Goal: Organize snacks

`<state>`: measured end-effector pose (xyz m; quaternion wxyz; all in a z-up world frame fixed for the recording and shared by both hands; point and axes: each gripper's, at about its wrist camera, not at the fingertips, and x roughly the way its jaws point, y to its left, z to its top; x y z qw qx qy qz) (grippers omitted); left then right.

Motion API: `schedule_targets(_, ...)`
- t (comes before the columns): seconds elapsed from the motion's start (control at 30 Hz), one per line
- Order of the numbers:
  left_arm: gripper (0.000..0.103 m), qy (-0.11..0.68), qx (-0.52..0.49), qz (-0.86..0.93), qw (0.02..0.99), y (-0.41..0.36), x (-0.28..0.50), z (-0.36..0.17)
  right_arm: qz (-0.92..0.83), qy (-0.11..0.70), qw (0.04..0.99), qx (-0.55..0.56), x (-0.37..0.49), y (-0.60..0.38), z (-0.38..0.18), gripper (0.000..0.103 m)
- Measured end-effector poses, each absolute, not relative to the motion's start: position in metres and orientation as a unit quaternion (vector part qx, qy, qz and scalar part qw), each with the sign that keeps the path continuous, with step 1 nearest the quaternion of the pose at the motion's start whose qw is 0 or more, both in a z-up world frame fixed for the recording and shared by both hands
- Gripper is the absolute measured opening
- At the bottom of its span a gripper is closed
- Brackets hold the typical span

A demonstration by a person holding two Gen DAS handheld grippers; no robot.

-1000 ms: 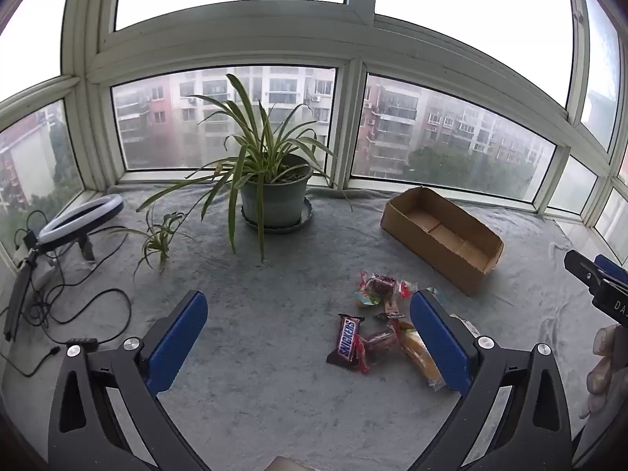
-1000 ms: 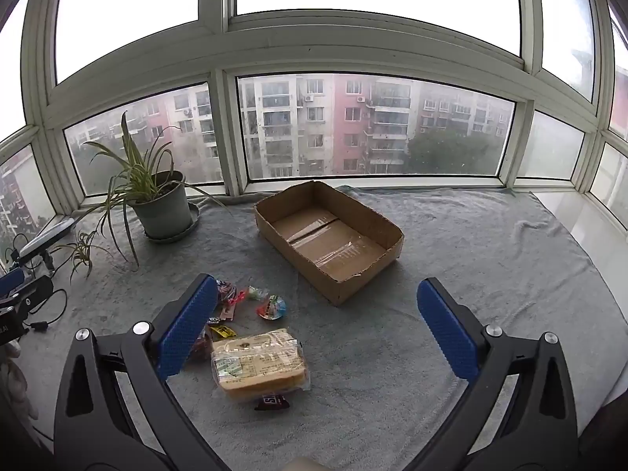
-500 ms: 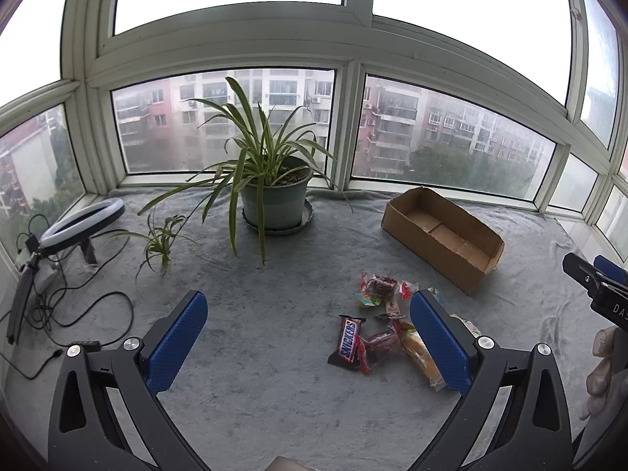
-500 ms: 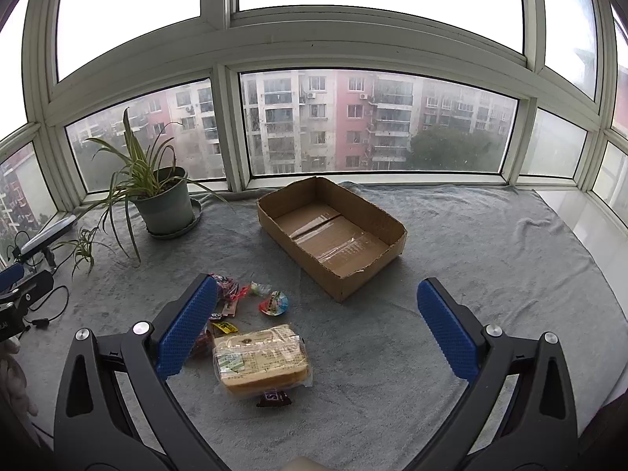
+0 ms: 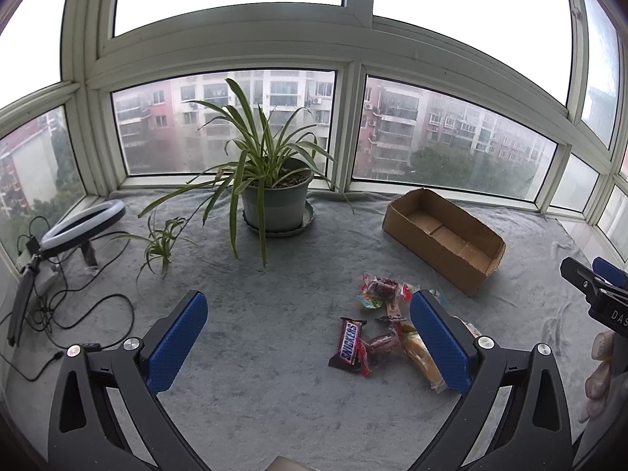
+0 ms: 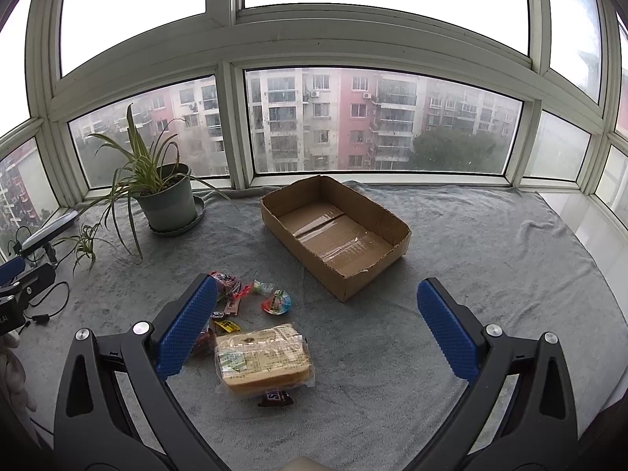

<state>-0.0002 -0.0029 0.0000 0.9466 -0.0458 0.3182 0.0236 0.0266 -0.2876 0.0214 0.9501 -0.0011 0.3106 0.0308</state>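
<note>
Both grippers hang above the grey-cloth worktop (image 6: 490,259), fingers spread wide and holding nothing: left gripper (image 5: 310,337), right gripper (image 6: 318,322). The snacks are all loose on the cloth. The wrapped sandwich (image 6: 263,359) lies just inside my right gripper's left finger (image 6: 188,329), with a Snickers bar (image 5: 349,339) tucked against its near edge; in the left view that bar sits just inside the left gripper's right finger (image 5: 439,343), and the sandwich is partly hidden behind that finger. Small candies (image 6: 276,301) lie scattered beyond the sandwich, ahead of the fingertips. The cardboard box (image 6: 400,231) stands open and, as far as I can see, empty, ahead of the right gripper's gap. Risks as I judge them: the pile is tight, so closing on the sandwich could drag the bar or crush the soft bread. Slick wrappers may slip out of a pinch. Both grippers reach toward the same cluster and could collide. Low fingers might snag the cloth and shift everything.
</note>
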Motion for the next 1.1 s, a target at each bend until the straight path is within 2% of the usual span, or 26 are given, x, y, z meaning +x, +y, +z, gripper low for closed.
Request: schedule_targets(1.1, 0.102, 0.322, -0.044, 0.018, 0.946, -0.006, 0.004, 0.0, 0.033, 0.315, 0.949, 0.0, 0.024, -0.285, 0.011, 0.103)
